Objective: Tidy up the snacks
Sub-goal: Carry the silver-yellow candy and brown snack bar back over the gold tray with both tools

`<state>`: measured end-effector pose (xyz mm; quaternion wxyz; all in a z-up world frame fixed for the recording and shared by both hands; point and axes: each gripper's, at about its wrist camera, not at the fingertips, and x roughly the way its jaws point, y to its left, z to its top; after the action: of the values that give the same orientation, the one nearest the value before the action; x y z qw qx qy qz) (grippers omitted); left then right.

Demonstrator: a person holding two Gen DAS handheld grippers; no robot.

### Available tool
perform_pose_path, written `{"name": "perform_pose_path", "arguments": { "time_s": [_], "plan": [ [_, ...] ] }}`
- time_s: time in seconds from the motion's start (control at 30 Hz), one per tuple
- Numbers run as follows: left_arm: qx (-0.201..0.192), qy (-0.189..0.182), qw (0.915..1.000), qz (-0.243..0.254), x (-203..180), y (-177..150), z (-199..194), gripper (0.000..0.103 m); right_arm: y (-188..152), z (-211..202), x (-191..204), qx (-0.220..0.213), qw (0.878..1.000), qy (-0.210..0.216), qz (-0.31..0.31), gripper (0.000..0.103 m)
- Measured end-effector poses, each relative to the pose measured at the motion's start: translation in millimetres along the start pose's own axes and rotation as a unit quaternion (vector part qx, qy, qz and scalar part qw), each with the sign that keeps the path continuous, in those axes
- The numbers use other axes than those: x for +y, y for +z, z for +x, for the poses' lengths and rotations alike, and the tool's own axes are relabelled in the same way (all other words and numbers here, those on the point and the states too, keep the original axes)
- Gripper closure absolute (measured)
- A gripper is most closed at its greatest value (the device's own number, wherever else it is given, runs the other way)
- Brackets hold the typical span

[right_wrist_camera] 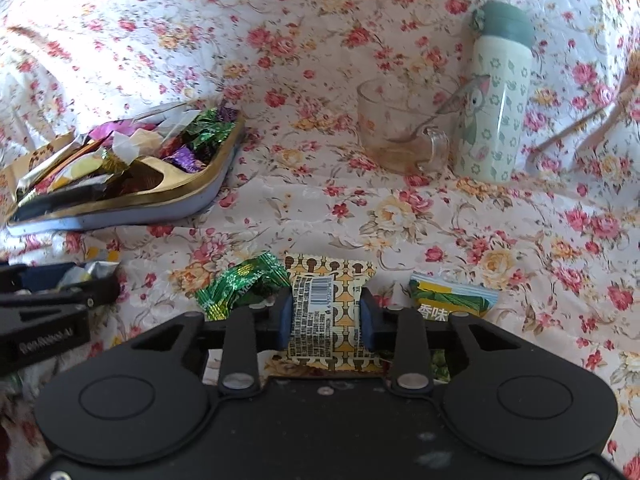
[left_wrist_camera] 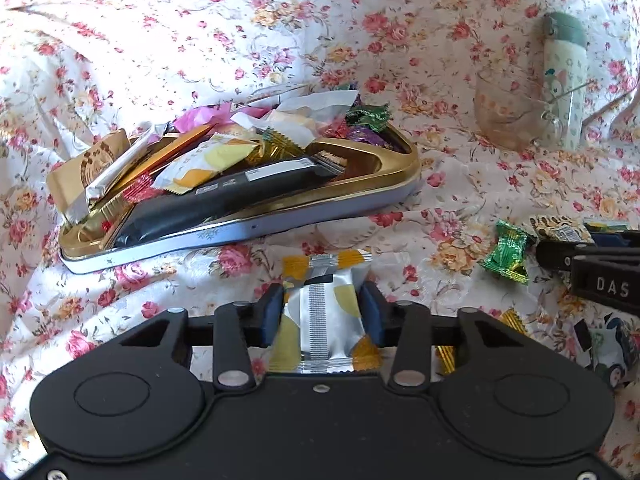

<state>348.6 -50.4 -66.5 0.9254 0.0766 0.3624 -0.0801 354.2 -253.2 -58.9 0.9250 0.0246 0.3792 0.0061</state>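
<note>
The left claw (left_wrist_camera: 323, 308) is clamped on a silver-and-yellow packet (left_wrist_camera: 322, 316) lying on the flowered cloth (left_wrist_camera: 360, 8), and the right claw (right_wrist_camera: 326, 314) grips a tan barcode packet (right_wrist_camera: 330, 312) the same way. Just left of that packet lies a green candy (right_wrist_camera: 244, 286), and to its right a green-and-white packet (right_wrist_camera: 454, 300). Farther off on the left sits the gold-rimmed tin (left_wrist_camera: 360, 196), heaped with wrapped snacks (left_wrist_camera: 224, 152); far right stand a glass mug (right_wrist_camera: 396, 132) with a spoon and a pale green bottle (right_wrist_camera: 496, 96).
</note>
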Motion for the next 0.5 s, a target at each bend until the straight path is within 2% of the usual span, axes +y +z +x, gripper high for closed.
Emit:
{"name": "perform_pose_path", "arguments": {
  "time_s": [0.13,0.3,0.5],
  "plan": [
    [0.011,0.014,0.9998,0.012,-7.2,3.3,-1.3,0.056,9.2,-6.5,-4.5,0.015,0.999,0.013,0.029,0.069],
    [0.020,0.022,0.9993,0.023,-10.7,7.3,-8.9,0.057,17.9,-19.7,-2.9,0.014,1.000,0.014,0.024,0.069],
    [0.012,0.010,0.9999,-0.004,-3.6,19.0,-32.0,0.057,27.7,-38.8,-4.4,0.009,0.999,0.017,0.042,0.069]
  ]
}}
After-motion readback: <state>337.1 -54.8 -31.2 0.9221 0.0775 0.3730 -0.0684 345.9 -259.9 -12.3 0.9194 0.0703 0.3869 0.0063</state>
